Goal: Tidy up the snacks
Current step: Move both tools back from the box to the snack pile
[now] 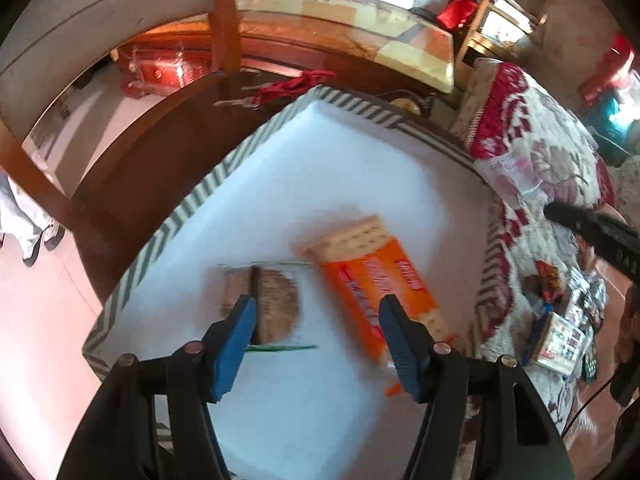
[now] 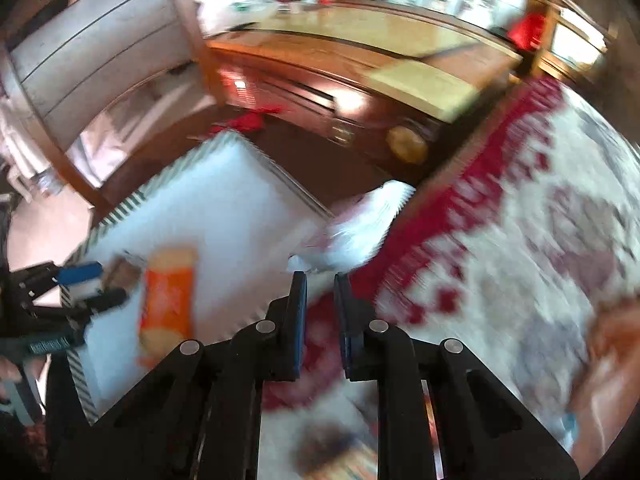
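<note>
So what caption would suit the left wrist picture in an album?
Open left gripper poised above a white tray holding an orange cracker pack and a clear-wrapped brown snack.

right hand-held gripper (image 2: 320,280) nearly closed over floral cover (image 2: 520,240); blurred

Print on the orange cracker pack (image 1: 372,280) is too blurred to read.

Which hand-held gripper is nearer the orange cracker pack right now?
Left. The left hand-held gripper hangs open right over the orange cracker pack; the right hand-held gripper sits off over the floral blanket.
</note>
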`<state>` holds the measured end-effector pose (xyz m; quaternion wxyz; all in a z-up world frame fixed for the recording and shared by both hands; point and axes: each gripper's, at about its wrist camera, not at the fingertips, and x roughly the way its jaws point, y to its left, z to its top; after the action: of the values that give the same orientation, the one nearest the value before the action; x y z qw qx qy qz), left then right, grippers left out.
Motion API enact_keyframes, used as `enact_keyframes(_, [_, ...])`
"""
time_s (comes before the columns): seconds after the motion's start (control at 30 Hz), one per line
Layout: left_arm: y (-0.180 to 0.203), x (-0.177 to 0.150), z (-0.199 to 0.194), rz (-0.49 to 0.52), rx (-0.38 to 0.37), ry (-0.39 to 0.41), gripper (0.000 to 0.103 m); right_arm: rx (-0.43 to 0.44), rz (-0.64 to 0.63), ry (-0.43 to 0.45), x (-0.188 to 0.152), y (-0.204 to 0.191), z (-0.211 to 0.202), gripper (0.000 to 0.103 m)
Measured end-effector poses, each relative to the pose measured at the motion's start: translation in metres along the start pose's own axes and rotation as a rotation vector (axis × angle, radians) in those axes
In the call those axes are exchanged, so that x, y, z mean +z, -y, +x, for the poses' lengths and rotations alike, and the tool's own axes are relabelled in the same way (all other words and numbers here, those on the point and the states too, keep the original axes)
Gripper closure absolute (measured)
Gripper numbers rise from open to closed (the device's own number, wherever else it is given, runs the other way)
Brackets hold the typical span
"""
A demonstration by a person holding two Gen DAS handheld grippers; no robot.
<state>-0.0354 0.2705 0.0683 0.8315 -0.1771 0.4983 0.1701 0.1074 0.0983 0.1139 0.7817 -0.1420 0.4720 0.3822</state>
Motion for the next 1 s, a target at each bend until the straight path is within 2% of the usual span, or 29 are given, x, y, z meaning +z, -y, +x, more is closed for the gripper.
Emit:
enact_keyframes(0.13, [0.022,-0.003,-0.002,0.031,-0.038,-0.009,0.034,-0.004,0.082,-0.067,-0.041,0.026,0.001,0.089])
enact_keyframes(0.27, [0.036,-0.007,-0.007,0.062,-0.032,-0.005,0.034,-0.015,0.181,-0.056,-0.067,0.045,-0.006,0.087])
enact_keyframes(0.3, [0.039,-0.008,-0.008,0.064,-0.039,-0.006,0.034,-0.009,0.217,-0.045,-0.072,0.051,-0.012,0.082])
enact_keyframes(0.37, [0.048,-0.013,-0.012,0.084,-0.059,-0.008,0.033,-0.002,0.257,-0.027,-0.085,0.058,-0.023,0.053])
enact_keyframes(0.4, [0.054,-0.015,-0.013,0.097,-0.064,-0.006,0.03,-0.007,0.274,-0.015,-0.092,0.06,-0.028,0.049])
enact_keyframes(0.53, [0.077,-0.025,-0.016,0.137,-0.097,-0.007,0.026,0.013,0.317,0.002,-0.125,0.064,-0.045,0.048])
enact_keyframes(0.6, [0.09,-0.029,-0.015,0.16,-0.11,-0.019,0.026,-0.01,0.312,-0.011,-0.142,0.061,-0.05,0.048])
enact_keyframes(0.73, [0.113,-0.037,-0.016,0.2,-0.131,-0.026,0.024,-0.007,0.322,-0.014,-0.161,0.065,-0.059,0.048])
enact_keyframes(1.0, [0.143,-0.047,-0.014,0.243,-0.138,-0.039,0.018,-0.025,0.285,0.019,-0.154,0.064,-0.074,0.048])
